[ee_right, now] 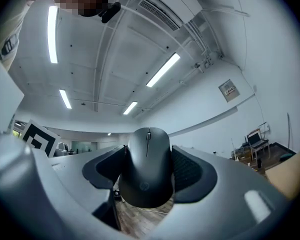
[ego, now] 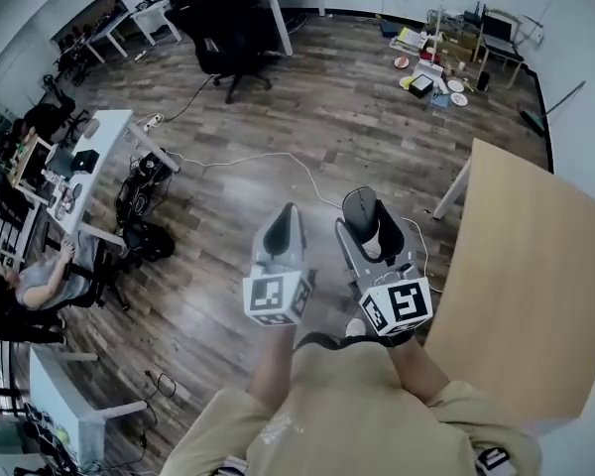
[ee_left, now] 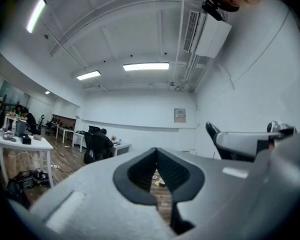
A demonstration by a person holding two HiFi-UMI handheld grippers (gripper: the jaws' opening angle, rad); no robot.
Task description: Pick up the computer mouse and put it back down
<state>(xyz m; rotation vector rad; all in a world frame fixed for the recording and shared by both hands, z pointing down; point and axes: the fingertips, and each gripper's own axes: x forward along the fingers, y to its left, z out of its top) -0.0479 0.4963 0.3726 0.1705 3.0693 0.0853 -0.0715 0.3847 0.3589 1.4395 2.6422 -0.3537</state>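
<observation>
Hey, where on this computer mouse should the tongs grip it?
Grip the computer mouse across its two long flanks, coming from its tail end, as the right tongs do now: the body is narrowest there, and the top is domed.

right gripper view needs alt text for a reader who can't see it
A black computer mouse is clamped between the right gripper's two dark jaw pads, its scroll wheel facing the camera. Behind it are a white office ceiling with strip lights and, at the right edge, part of a wooden table.
</observation>
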